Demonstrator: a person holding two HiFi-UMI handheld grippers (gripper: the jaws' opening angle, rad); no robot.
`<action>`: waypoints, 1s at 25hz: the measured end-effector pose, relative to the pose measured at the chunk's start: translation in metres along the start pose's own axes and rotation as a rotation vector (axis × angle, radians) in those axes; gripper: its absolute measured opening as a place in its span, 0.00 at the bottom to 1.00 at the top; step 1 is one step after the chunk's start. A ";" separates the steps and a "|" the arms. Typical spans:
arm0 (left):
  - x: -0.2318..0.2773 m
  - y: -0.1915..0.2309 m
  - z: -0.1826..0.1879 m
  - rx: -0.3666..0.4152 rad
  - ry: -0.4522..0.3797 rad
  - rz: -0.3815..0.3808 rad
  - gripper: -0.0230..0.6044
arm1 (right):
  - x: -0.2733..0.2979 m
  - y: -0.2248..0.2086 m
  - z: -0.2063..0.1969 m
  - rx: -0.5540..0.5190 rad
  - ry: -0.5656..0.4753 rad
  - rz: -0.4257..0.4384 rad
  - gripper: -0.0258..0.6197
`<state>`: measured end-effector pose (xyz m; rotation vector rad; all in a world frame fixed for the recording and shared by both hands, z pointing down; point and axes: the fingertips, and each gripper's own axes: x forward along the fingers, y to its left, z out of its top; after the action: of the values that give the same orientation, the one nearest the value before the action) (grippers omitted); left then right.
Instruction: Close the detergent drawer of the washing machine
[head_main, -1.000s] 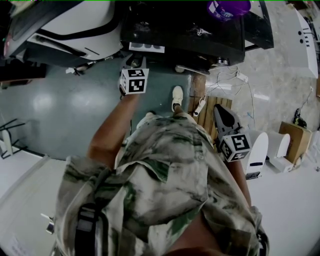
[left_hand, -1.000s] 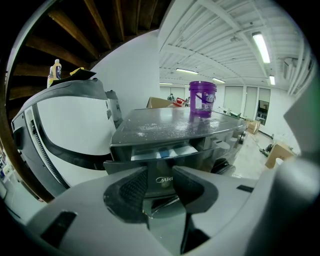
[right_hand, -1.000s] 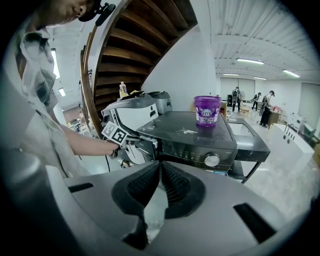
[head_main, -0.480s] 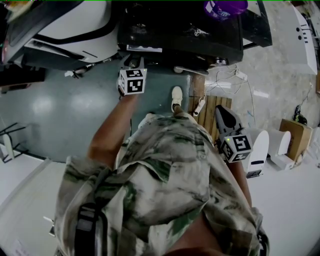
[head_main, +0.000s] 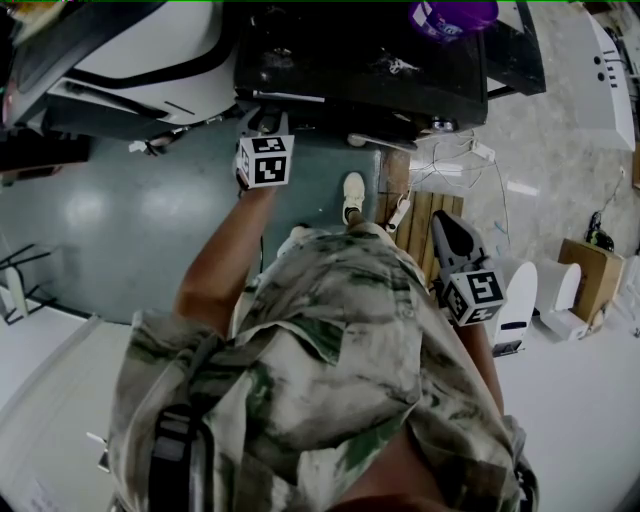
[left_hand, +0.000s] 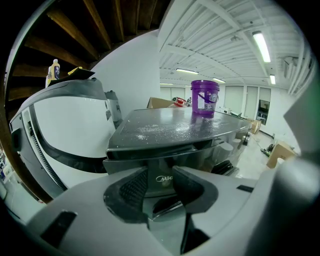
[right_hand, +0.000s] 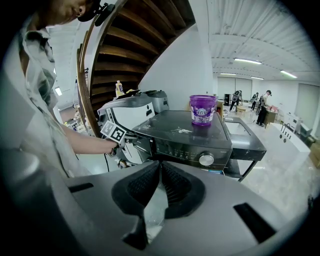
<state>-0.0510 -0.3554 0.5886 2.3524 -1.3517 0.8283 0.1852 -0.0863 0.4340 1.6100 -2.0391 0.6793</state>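
Observation:
The dark washing machine (head_main: 370, 60) stands in front of me, seen from above. Its detergent drawer (head_main: 290, 97) shows only as a thin pale strip at the front left corner. My left gripper (head_main: 262, 125) is up against that drawer front. In the left gripper view the jaws stand open, and the logo panel of the drawer (left_hand: 162, 177) lies right between the left gripper's (left_hand: 161, 182) pads. My right gripper (head_main: 445, 225) hangs by my right side, away from the machine. The right gripper (right_hand: 160, 167) is shut on nothing, and its view shows the washing machine (right_hand: 185, 135) from the side.
A purple bucket (head_main: 455, 15) sits on the washer's lid. A white appliance (head_main: 150, 50) stands to the left of the washer. A wooden pallet (head_main: 420, 225), cables, a cardboard box (head_main: 590, 280) and white parts (head_main: 515, 305) lie to my right. People stand far off.
The drawer has slid into the machine: its pale top showed wide a second ago and is now a thin strip. My left gripper moved forward with it. The right gripper barely moved.

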 end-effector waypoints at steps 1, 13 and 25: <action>0.001 0.000 0.000 0.001 0.000 0.000 0.30 | 0.000 -0.001 0.000 0.000 0.000 0.000 0.10; 0.012 0.003 0.007 -0.002 -0.004 0.009 0.30 | 0.005 -0.009 -0.001 0.009 0.010 -0.004 0.10; 0.018 0.006 0.010 -0.031 -0.014 0.021 0.30 | 0.011 -0.012 0.002 0.012 0.027 -0.002 0.10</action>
<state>-0.0460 -0.3759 0.5921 2.3283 -1.3870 0.7928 0.1943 -0.0980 0.4408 1.6007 -2.0172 0.7105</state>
